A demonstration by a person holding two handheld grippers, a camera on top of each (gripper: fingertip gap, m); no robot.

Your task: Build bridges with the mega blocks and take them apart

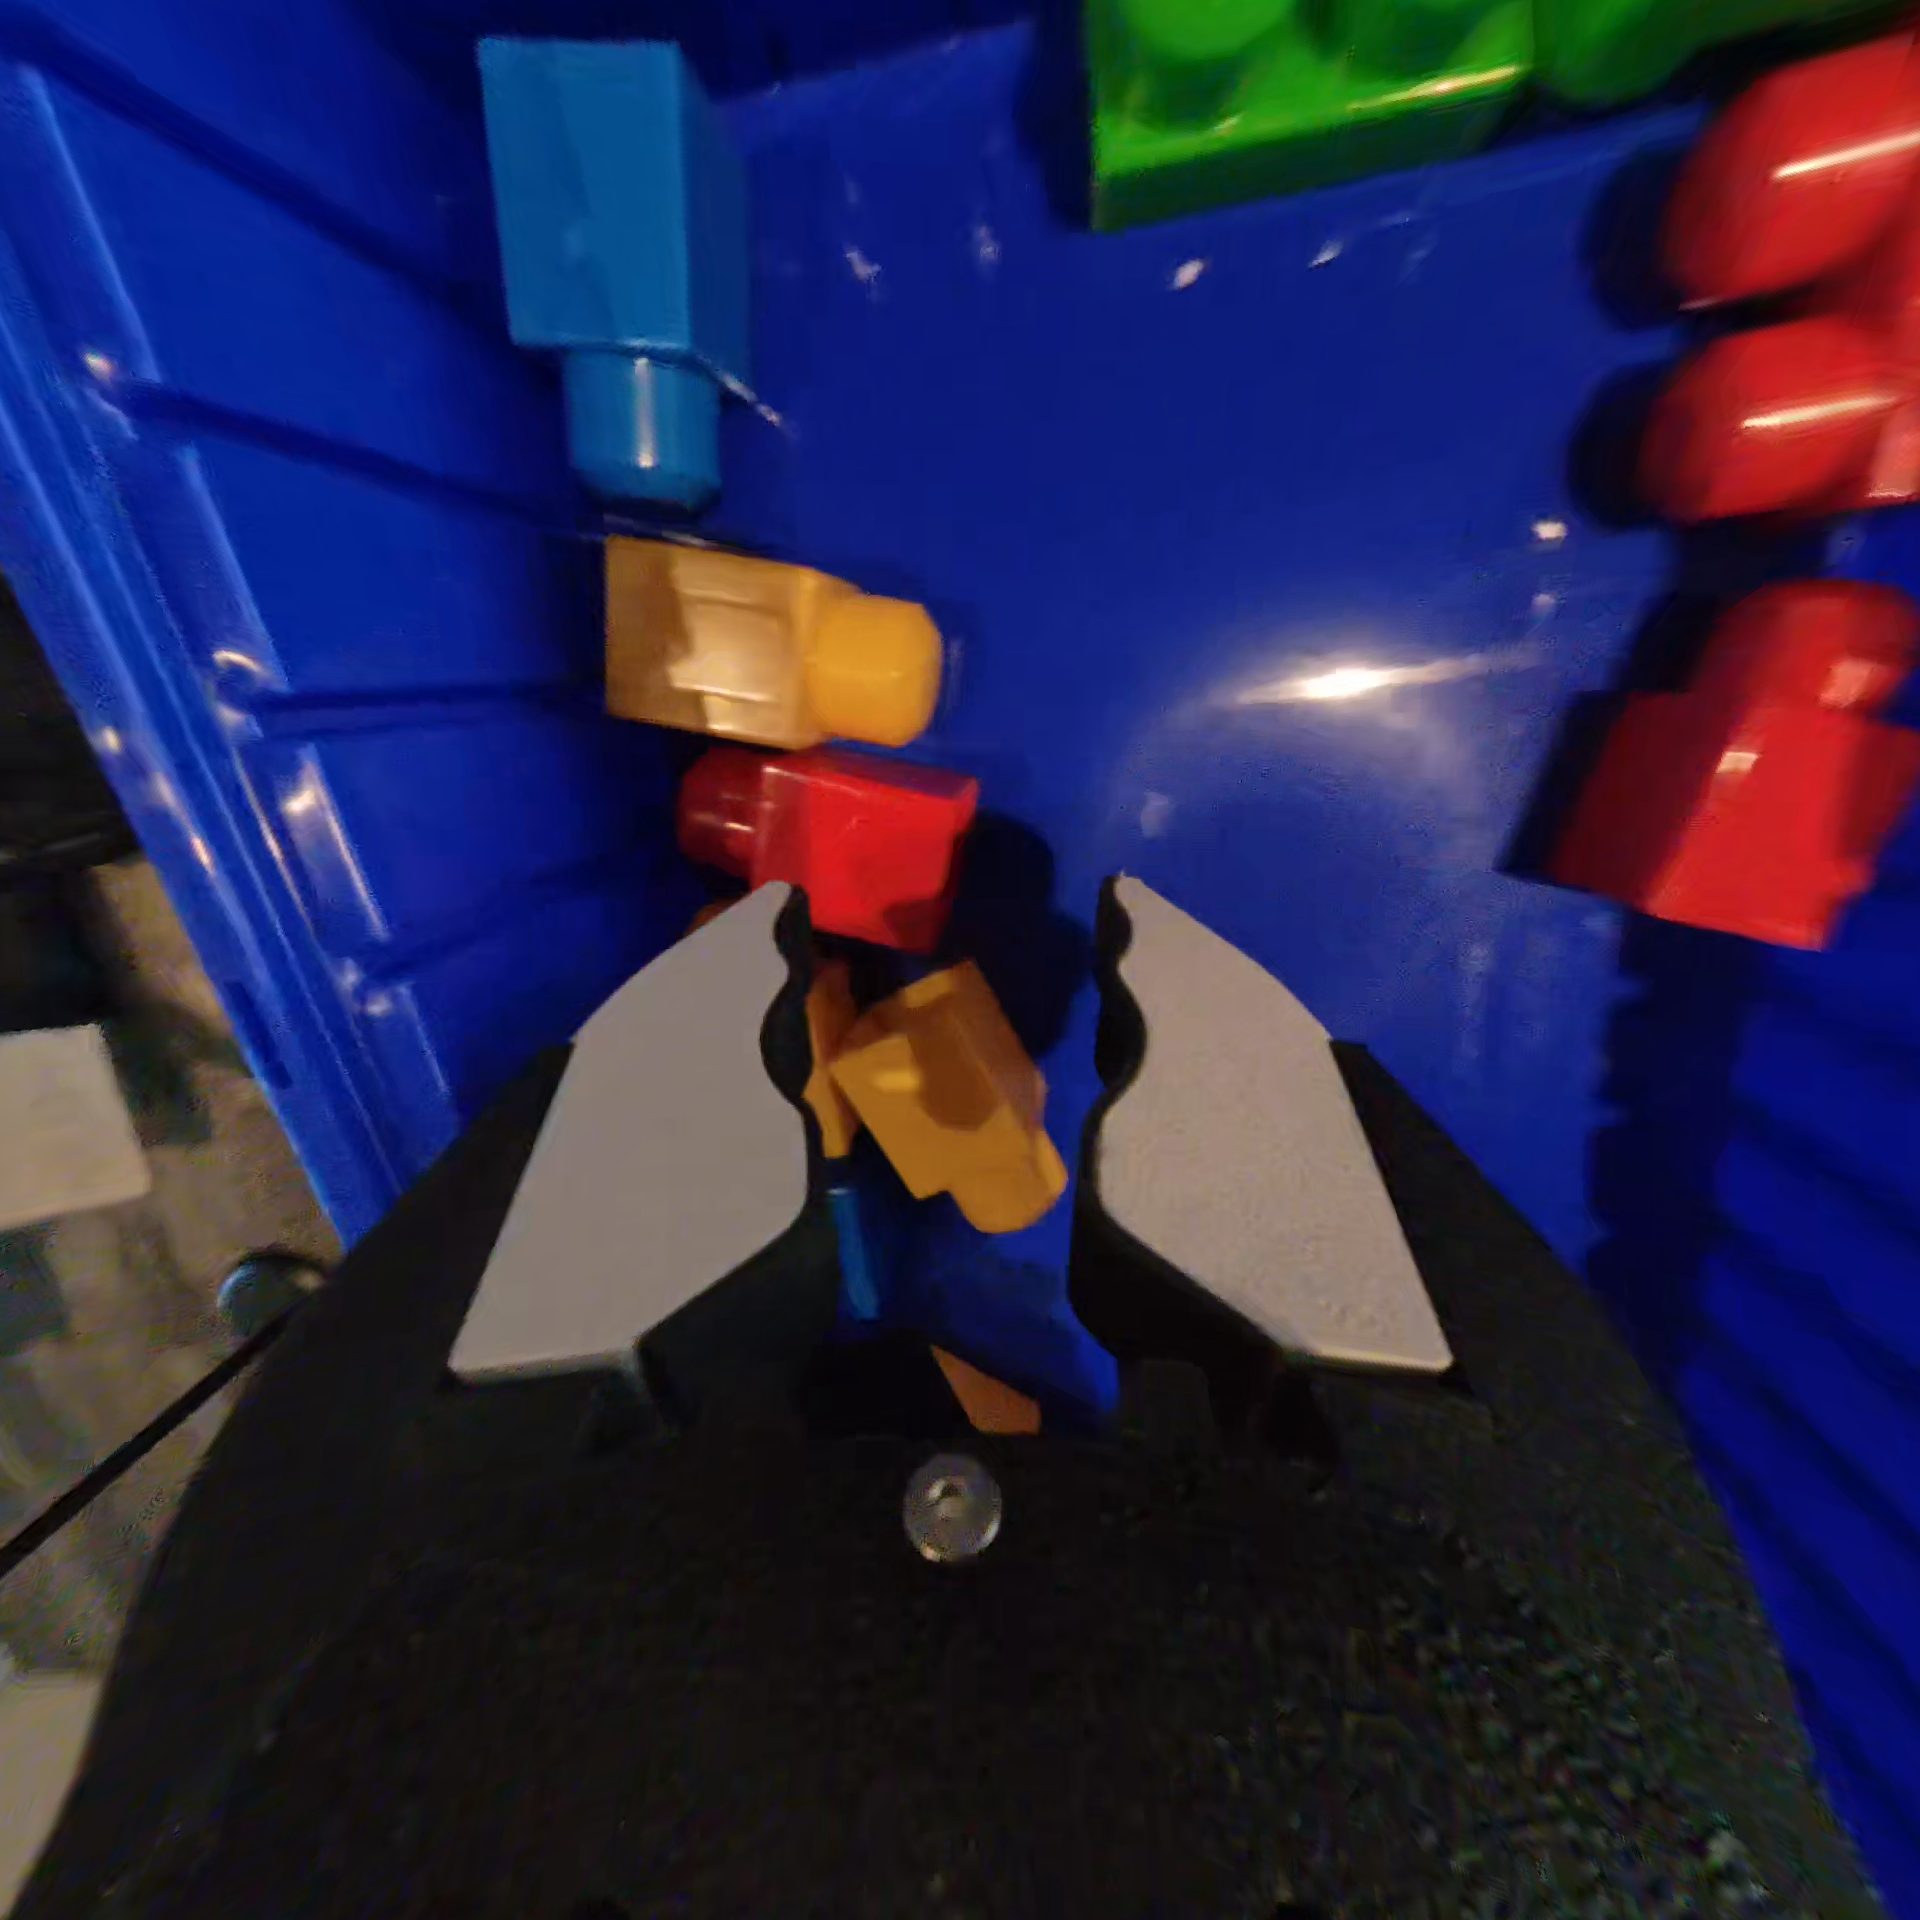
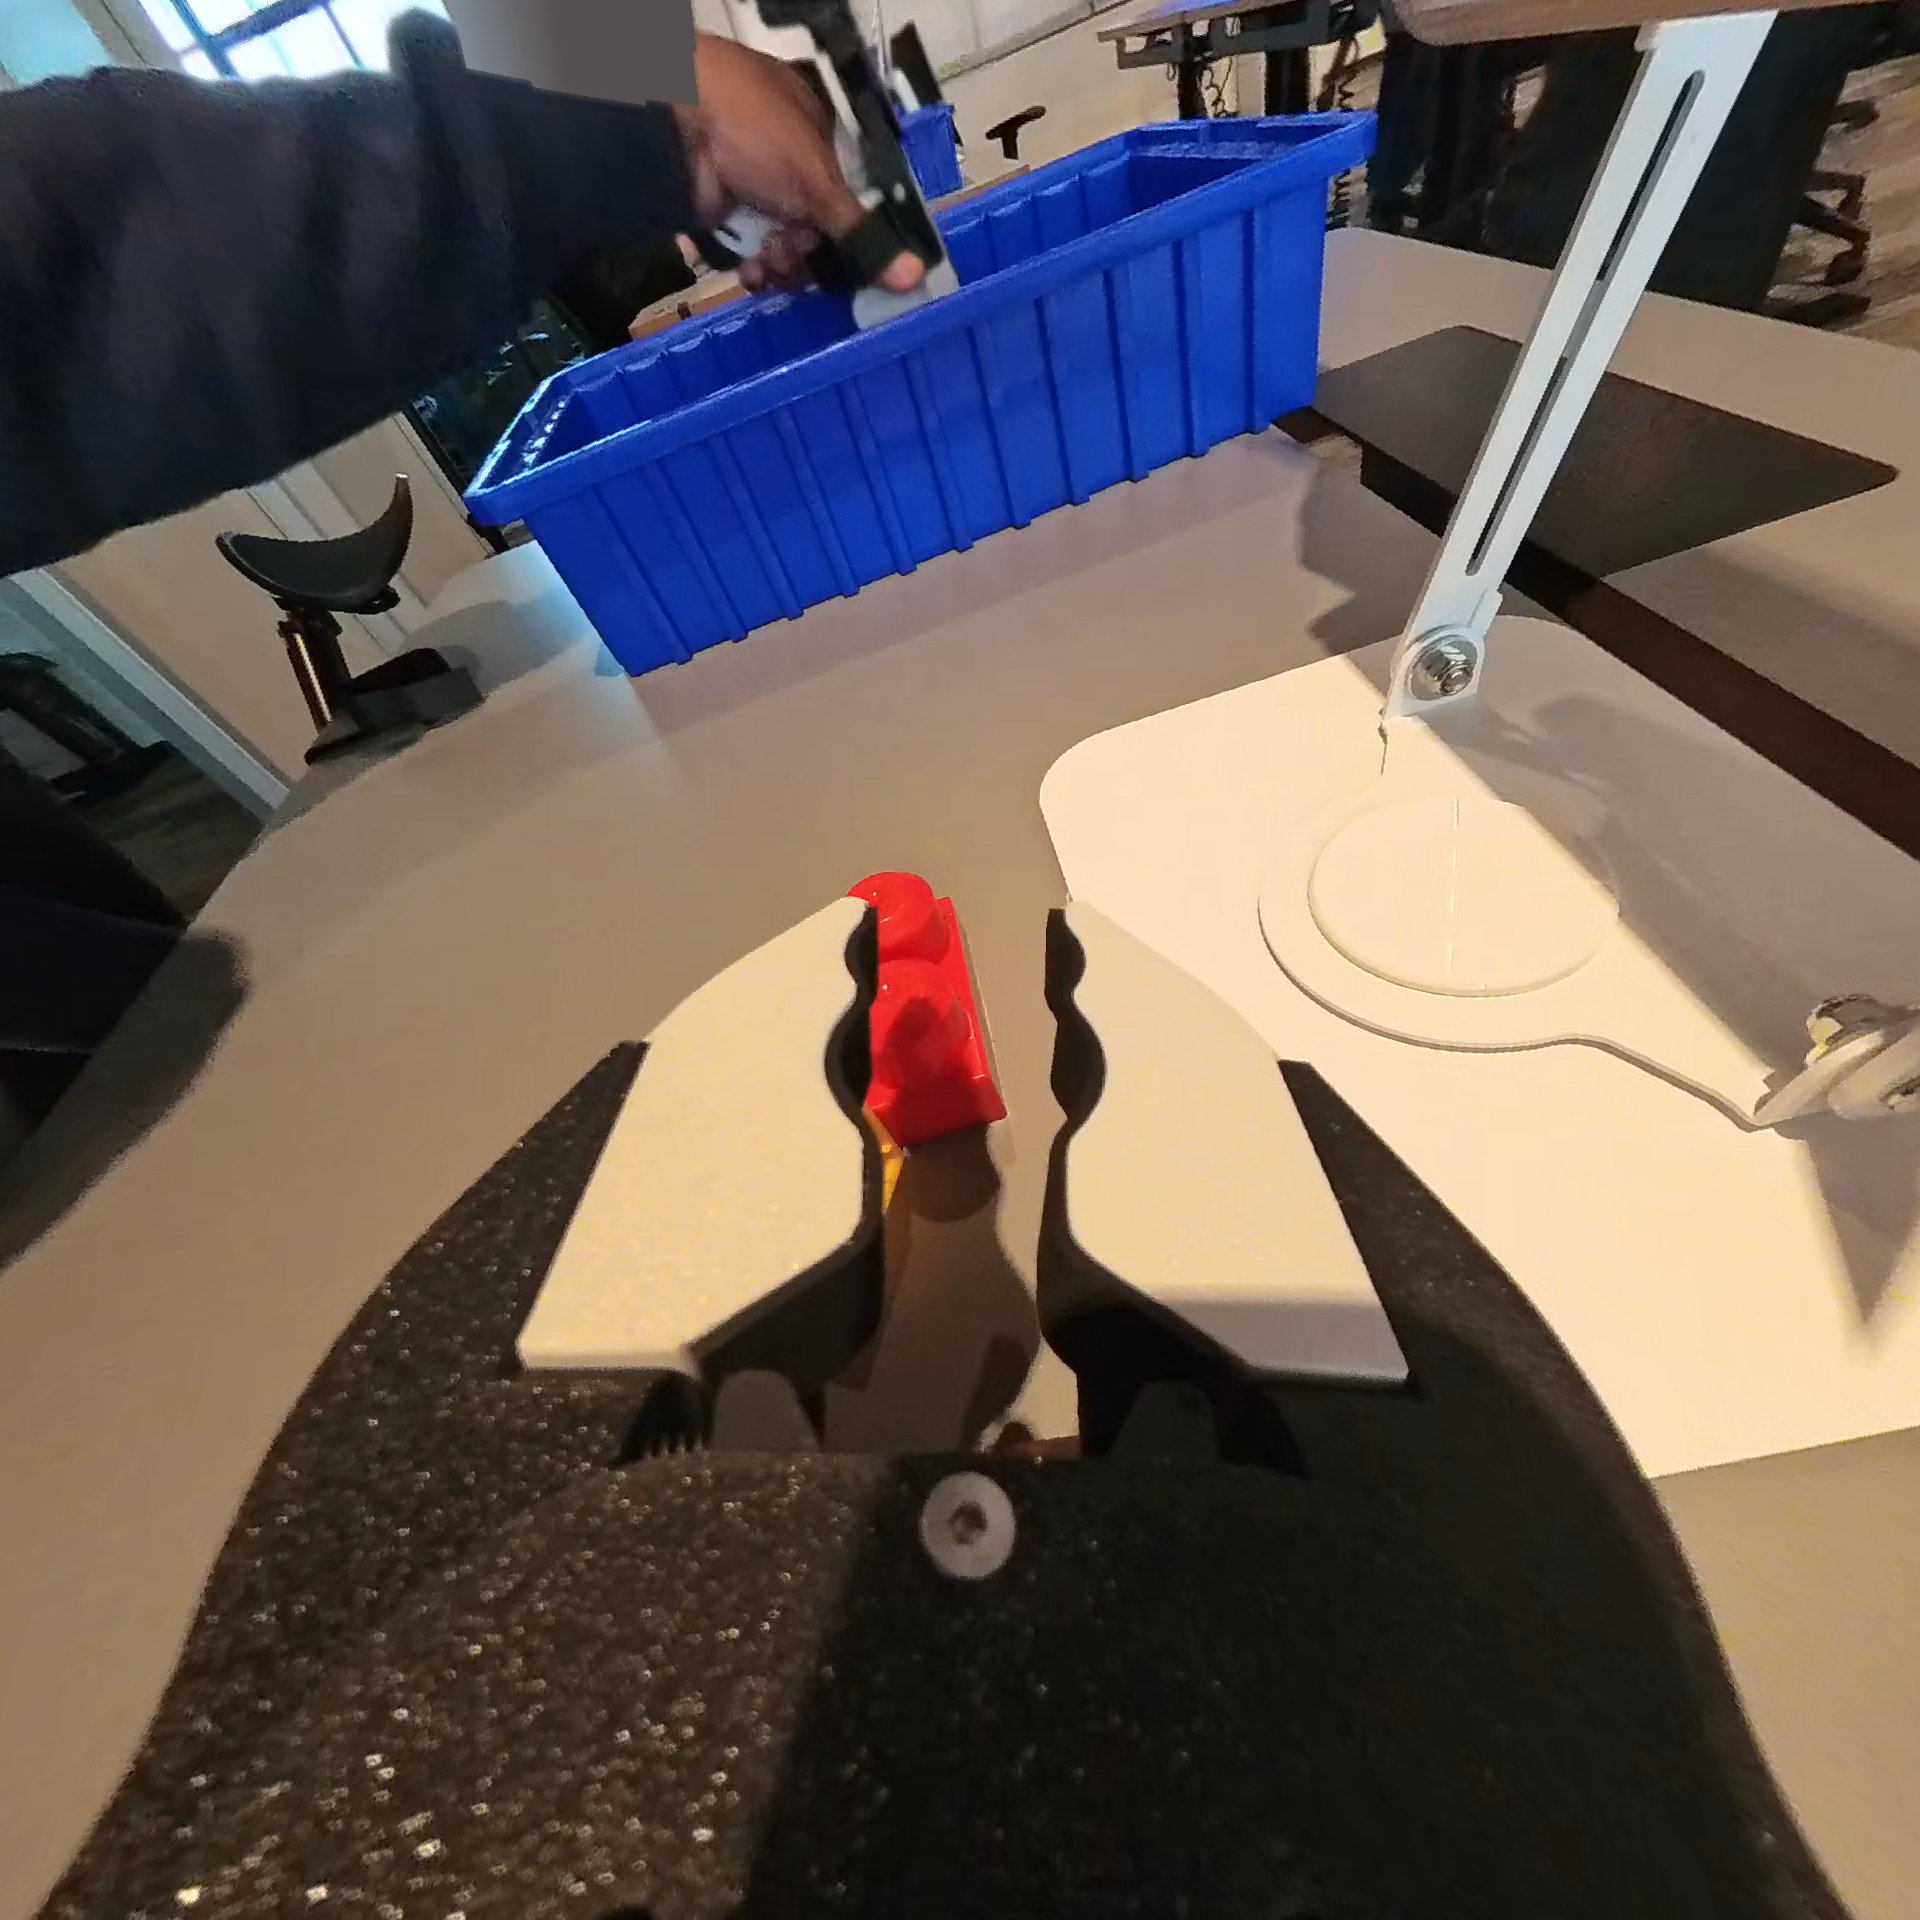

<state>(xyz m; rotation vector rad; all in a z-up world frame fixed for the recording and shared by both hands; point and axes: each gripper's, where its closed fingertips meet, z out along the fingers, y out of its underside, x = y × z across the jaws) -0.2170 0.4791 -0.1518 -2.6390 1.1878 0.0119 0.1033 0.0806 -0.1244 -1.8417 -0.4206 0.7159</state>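
Note:
In the left wrist view my left gripper (image 1: 951,914) is open inside the blue bin (image 1: 1299,582), pointing down at its floor. A yellow block (image 1: 945,1091) lies tilted between the fingers, touching neither that I can see. Just beyond the tips lie a red single-stud block (image 1: 842,852), a yellow one (image 1: 769,655) and a light blue one (image 1: 613,260). In the right wrist view my right gripper (image 2: 956,920) is open over the table. A red two-stud block (image 2: 925,1029) sits between its fingers, against the left finger and apart from the right one. A bit of yellow (image 2: 889,1164) shows under it.
A green block (image 1: 1299,104) and several red blocks (image 1: 1787,416) lie along the bin's far and right sides. In the right wrist view the blue bin (image 2: 935,436) stands at the back of the grey table (image 2: 520,935), with the person's sleeve and the left gripper (image 2: 883,281) reaching into it. A white stand base (image 2: 1455,1039) is on the right. The grippers' ends are close to 50 cm from one another.

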